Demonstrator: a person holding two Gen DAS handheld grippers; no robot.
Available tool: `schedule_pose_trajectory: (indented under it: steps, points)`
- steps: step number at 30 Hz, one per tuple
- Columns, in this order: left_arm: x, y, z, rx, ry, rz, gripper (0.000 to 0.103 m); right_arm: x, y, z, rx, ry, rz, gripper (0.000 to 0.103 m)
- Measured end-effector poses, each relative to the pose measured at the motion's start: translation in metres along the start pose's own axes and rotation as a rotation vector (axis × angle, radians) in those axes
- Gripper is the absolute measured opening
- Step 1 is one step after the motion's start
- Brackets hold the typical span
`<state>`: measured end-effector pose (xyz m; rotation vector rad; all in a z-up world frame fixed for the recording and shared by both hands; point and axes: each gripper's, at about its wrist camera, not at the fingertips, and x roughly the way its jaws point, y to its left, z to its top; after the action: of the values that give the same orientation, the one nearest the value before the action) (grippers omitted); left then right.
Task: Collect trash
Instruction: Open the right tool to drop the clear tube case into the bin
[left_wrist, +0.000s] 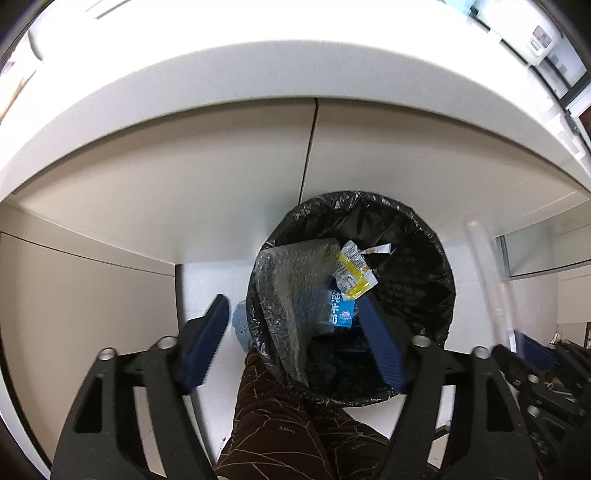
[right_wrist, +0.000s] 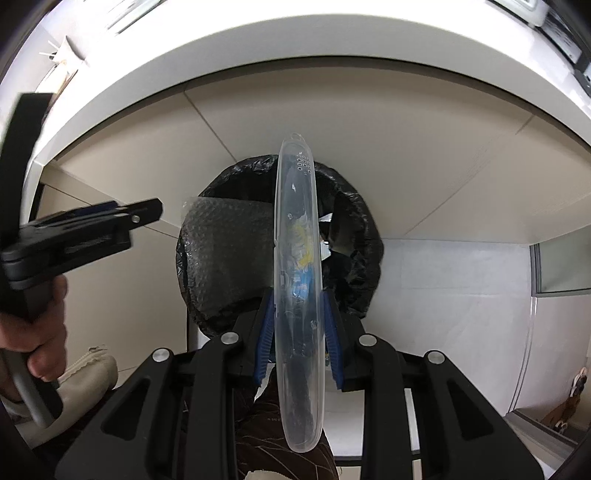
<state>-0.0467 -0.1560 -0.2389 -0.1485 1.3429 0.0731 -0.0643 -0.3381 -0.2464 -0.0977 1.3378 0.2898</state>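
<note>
Left gripper (left_wrist: 295, 339): released; the two blue pads (left_wrist: 207, 343) stand wide apart with nothing between them. It hangs above the near rim of the trash bin.

Right gripper (right_wrist: 298, 332): clenched on the clear plastic lid (right_wrist: 295, 280), held on edge between the blue pads (right_wrist: 266, 339). The lid runs straight ahead from the fingertips and also back toward the camera (a cluster of small holes shows near its far end).

Trash bin (left_wrist: 417, 258): round, lined with a black bag, directly ahead of and below both grippers. In the right wrist view the bin (right_wrist: 354, 236) sits behind the lid, partly screened by it.

Bubble wrap (left_wrist: 295, 280): grey sheet leaning against the bin's left inner wall, between the left gripper's two fingers in that view; its upper edge reaches the rim. From the right gripper, it (right_wrist: 225, 254) lies left of the lid.

Blue carton (left_wrist: 341, 310): inside the bin, just beside the left gripper's right pad, partly under the bubble wrap.

Yellow-and-white wrapper (left_wrist: 354, 273): inside the bin, ahead of the carton, resting on top of the other contents.

Counter (left_wrist: 258, 74): white, with beige panels beneath, beyond the bin.

Person's leg (left_wrist: 280, 413): dark patterned trousers, below the left gripper, touching the bin's near side.

Person's hand (right_wrist: 37, 339): left of the right gripper, wrapped around the handle of the other gripper.
</note>
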Motion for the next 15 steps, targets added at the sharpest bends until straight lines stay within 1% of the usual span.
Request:
schedule_pose_trajectory:
  steps: [1, 3, 5, 6, 15]
  points:
    - [-0.003, 0.002, 0.0, -0.003, -0.008, -0.007, 0.081, 0.003, 0.001, 0.001, 0.0, 0.002, 0.004, 0.025]
    - [-0.009, 0.004, -0.001, -0.007, -0.024, -0.009, 0.092, 0.006, 0.004, 0.002, -0.004, 0.008, 0.004, 0.025]
    - [-0.012, 0.008, -0.002, -0.011, -0.033, -0.007, 0.096, 0.013, 0.006, 0.005, 0.0, 0.017, -0.005, 0.025]
    - [-0.012, 0.009, -0.002, -0.011, -0.031, -0.014, 0.097, 0.016, 0.006, 0.005, 0.0, 0.024, -0.004, 0.025]
    - [-0.017, 0.019, -0.005, -0.042, -0.044, -0.014, 0.097, 0.043, 0.008, 0.016, -0.011, 0.084, -0.013, 0.025]
